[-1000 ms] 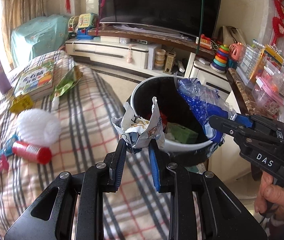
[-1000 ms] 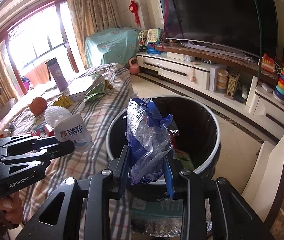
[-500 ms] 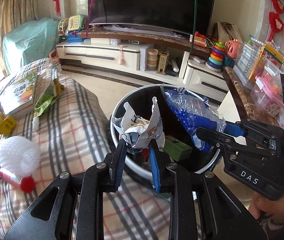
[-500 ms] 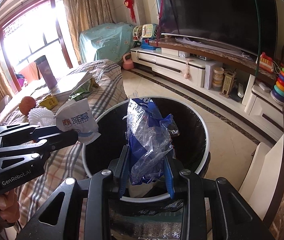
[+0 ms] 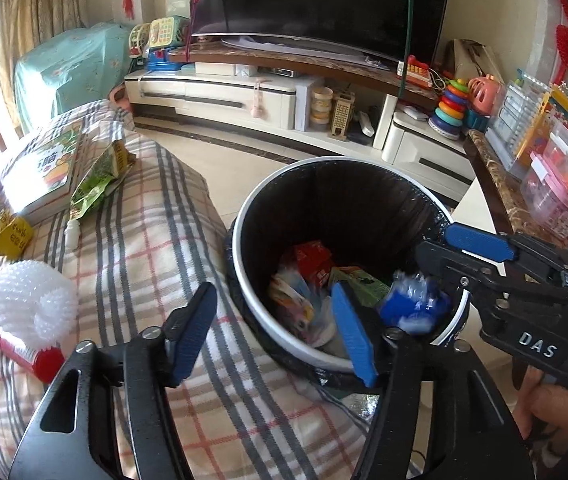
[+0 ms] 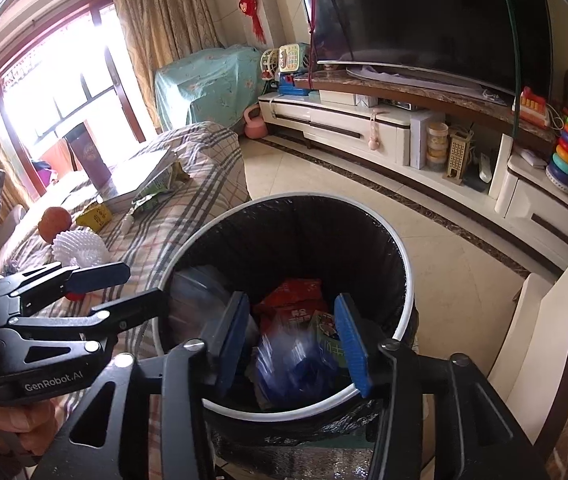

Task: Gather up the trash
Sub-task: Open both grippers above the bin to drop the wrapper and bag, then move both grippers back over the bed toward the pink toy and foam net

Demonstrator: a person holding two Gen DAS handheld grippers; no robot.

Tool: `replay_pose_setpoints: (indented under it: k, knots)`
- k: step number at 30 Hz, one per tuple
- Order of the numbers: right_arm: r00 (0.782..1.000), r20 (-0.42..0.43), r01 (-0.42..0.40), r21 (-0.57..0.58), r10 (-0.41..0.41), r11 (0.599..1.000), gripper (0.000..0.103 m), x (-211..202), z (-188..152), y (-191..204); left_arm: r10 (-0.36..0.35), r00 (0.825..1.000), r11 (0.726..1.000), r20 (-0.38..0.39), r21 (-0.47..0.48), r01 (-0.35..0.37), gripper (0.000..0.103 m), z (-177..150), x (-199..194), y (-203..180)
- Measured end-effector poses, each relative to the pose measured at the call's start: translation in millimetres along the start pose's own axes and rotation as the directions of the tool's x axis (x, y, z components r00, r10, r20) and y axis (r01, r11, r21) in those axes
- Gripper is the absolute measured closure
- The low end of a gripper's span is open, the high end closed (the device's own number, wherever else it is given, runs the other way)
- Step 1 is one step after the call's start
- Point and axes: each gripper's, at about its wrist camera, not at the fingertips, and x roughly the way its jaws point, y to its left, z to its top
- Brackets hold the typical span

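Observation:
A round trash bin (image 5: 244, 216) with a white rim and black liner stands beside the plaid-covered table; it also shows in the right wrist view (image 6: 402, 248). My left gripper (image 5: 274, 326) is open and empty over the bin's near rim. My right gripper (image 6: 294, 338) is open above the bin. A blue and clear plastic bag (image 6: 294, 366), blurred, is falling between its fingers into the bin; it also shows in the left wrist view (image 5: 414, 304). Red and green wrappers (image 5: 312, 260) lie at the bottom.
On the plaid table (image 5: 144, 240) lie a green snack wrapper (image 5: 98, 178), a book (image 5: 44, 168), a yellow packet (image 5: 10, 232), a white foam net (image 5: 30, 304) and a red-capped tube (image 5: 28, 354). A TV cabinet (image 5: 244, 96) stands behind.
Both grippers have opened. The crumpled white wrapper left my left gripper and the blue plastic bag left my right gripper; the bag is dropping into the bin.

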Motion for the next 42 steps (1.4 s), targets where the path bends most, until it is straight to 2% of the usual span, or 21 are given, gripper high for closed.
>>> replay_pose_setpoints:
  k: [5,9,18,29,42]
  knots:
    - [1.0,0.017,-0.011,0.002,0.011,1.0,0.035,-7,0,8,0.01,1.0,1.0,0.008,-0.021,-0.009,0.035,-6,-9,10]
    - [0.999,0.023,-0.025,0.002,0.024,1.0,0.029,-11,-1,17,0.02,1.0,0.999,0.017,-0.047,-0.019,0.031,-16,-19,20]
    - [0.997,0.035,-0.068,-0.018,0.069,0.998,0.01,-20,-12,48,0.038,0.999,0.992,0.014,-0.12,-0.036,0.029,-48,-41,51]
    - [0.992,0.006,-0.123,-0.04,0.123,0.992,0.008,-17,-31,88,0.059,0.998,0.964,0.013,-0.261,-0.053,0.029,-100,-68,103]
    - [0.983,-0.036,-0.18,-0.093,0.178,0.979,0.008,-8,-48,134,0.107,0.994,0.932,-0.002,-0.348,-0.101,0.029,-135,-86,148]
